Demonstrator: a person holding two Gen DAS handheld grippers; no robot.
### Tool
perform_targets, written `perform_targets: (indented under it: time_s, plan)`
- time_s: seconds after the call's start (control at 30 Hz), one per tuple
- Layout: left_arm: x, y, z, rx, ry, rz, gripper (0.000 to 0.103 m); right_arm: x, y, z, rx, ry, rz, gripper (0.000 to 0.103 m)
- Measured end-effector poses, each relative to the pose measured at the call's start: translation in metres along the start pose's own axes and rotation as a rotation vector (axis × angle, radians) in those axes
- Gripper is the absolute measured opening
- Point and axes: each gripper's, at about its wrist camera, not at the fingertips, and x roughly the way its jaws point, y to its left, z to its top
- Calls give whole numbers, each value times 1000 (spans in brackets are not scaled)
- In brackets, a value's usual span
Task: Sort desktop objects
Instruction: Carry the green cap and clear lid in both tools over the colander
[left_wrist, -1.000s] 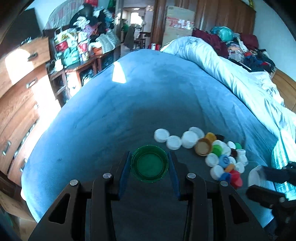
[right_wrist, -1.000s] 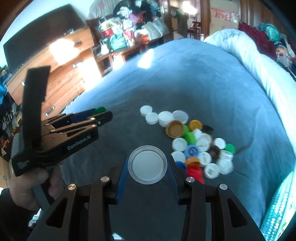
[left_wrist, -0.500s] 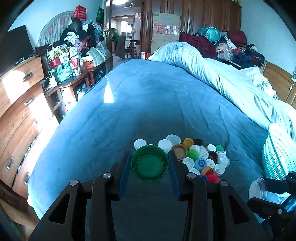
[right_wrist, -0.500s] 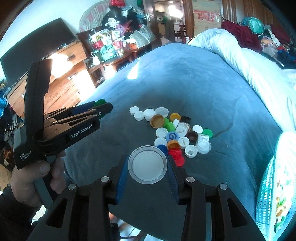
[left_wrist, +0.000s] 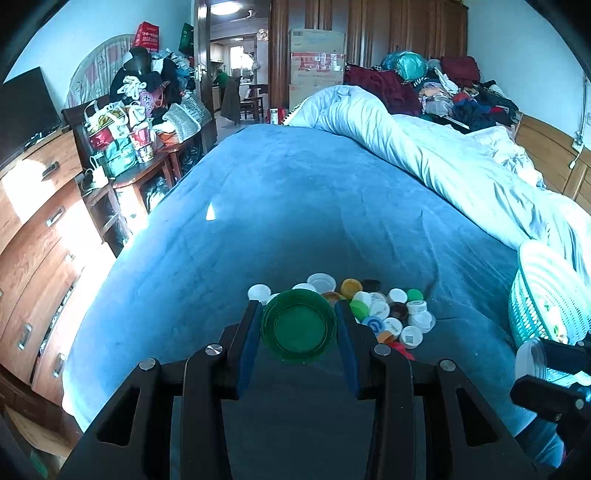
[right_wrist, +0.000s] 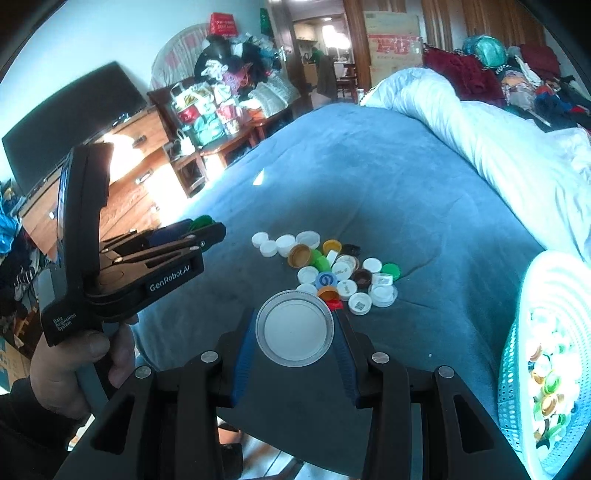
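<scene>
Both grippers have risen and drawn back from the pile of bottle caps (right_wrist: 332, 273) over the last second: the caps, which sat close under the fingers a moment ago, now lie farther off on the blue bed (left_wrist: 295, 206), toward its near edge. In each wrist view the pile has shrunk and slid up the picture, and the mesh basket (right_wrist: 546, 354) at the bed's near right corner has come into sight.

The left gripper (left_wrist: 299, 326) has its jaws clenched on a green lid (left_wrist: 299, 325), the blue pads pressing its rim on both sides, the lid clear of the bedspread. The right gripper (right_wrist: 294, 332) likewise grasps a clear white lid (right_wrist: 294, 332) by its rim, held up off the bed. In the right wrist view the left gripper (right_wrist: 207, 230) shows side-on, in a hand (right_wrist: 74, 362) at the left, with a sliver of green at its tip.

The basket already holds many caps, so it reads as the sorting target. Both picks look done and the carry under way. The right lid is nearer the basket; the left one has to cross over the pile to reach it.
</scene>
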Motion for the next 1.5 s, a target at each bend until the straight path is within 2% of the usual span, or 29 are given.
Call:
perform_targets:
  time_s: [0.6,0.87,1.5]
  plan:
    - [-11,-55,17,84,-4,-55,34,-50,-41,6,70,-90,-50,44]
    - [-10,-81,25,98,-10,-104,34,-75,-63,7,67,-139,-116,44]
    - [-28,-159,54,185,-47,-241,34,-134,-146,4,205,-220,-272,44]
